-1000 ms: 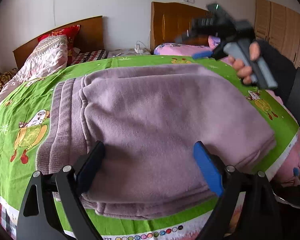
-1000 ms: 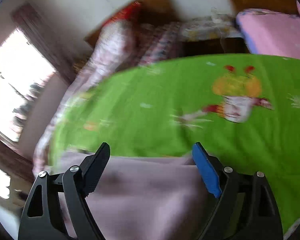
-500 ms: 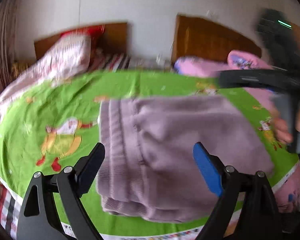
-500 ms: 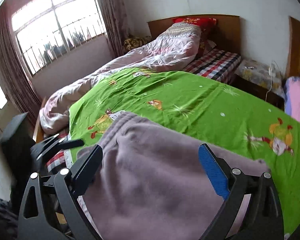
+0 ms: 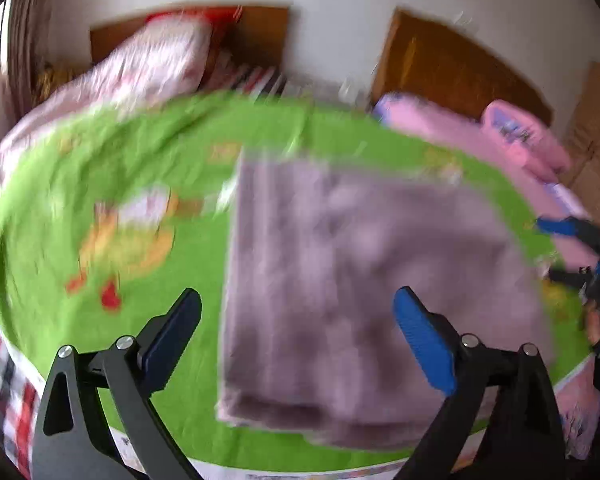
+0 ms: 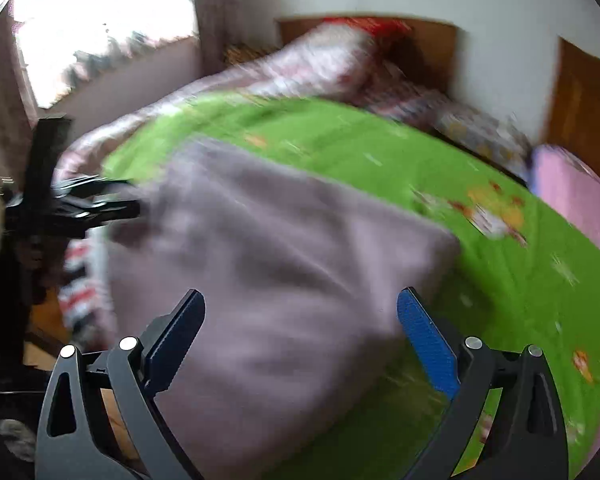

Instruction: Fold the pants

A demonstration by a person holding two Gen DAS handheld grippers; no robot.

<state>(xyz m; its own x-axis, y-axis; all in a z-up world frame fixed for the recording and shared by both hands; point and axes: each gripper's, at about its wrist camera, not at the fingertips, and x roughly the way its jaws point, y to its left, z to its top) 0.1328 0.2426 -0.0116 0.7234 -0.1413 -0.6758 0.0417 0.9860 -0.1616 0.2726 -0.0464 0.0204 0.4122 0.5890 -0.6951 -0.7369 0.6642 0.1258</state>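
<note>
The mauve pants (image 5: 360, 280) lie folded into a thick rectangle on the green cartoon bedsheet (image 5: 100, 184), near the bed's front edge. My left gripper (image 5: 296, 328) is open and empty, held above the pants' near edge. My right gripper (image 6: 300, 332) is open and empty, over the pants (image 6: 268, 264) from the other side. The right gripper also shows at the right edge of the left wrist view (image 5: 572, 248). The left gripper shows at the left of the right wrist view (image 6: 80, 208). Both views are motion-blurred.
A rolled pink-white quilt (image 5: 140, 72) and wooden headboards (image 5: 452, 64) lie at the far side. Pink bedding (image 5: 500, 136) is at the right. A bright window (image 6: 100, 32) and dark stand (image 6: 32, 200) are at the left of the right wrist view.
Both grippers have pulled back and away from the pants, which now lie further off and smaller in view. The cameras have swung. Both grippers stay open.
</note>
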